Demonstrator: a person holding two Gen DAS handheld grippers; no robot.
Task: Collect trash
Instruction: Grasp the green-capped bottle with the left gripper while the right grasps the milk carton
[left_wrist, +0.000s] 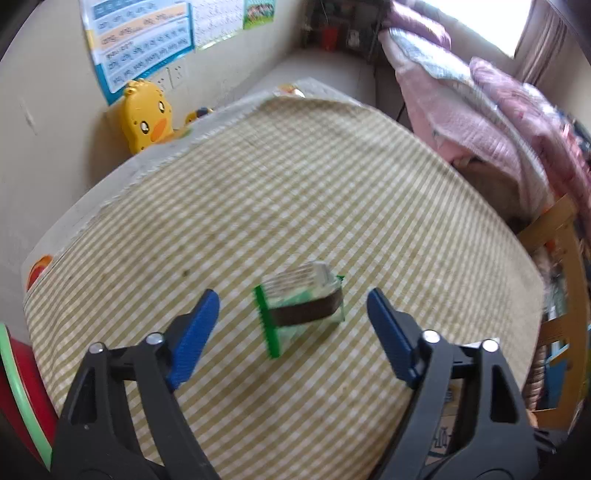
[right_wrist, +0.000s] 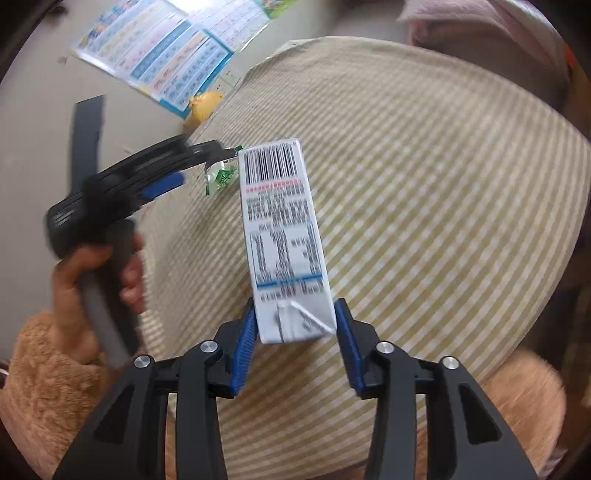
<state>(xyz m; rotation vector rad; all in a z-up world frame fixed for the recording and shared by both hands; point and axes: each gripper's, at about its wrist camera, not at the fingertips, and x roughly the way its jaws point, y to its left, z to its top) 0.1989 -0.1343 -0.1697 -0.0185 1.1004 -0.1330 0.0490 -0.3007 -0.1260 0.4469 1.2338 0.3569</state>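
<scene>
A green and clear snack wrapper (left_wrist: 301, 308) lies on the striped tablecloth (left_wrist: 332, 192), just ahead of and between the fingers of my left gripper (left_wrist: 291, 306), which is open and empty. In the right wrist view my right gripper (right_wrist: 295, 321) is shut on the lower end of a white milk carton (right_wrist: 282, 236) with a barcode, held above the tablecloth (right_wrist: 424, 184). The left gripper (right_wrist: 162, 184) shows there too, at the left, next to the wrapper (right_wrist: 220, 177).
A yellow duck toy (left_wrist: 147, 118) stands at the wall at the far left of the table. A red bin with a green rim (left_wrist: 18, 391) sits at the lower left. Pink blankets (left_wrist: 480, 110) and a wooden chair (left_wrist: 561, 295) are at the right.
</scene>
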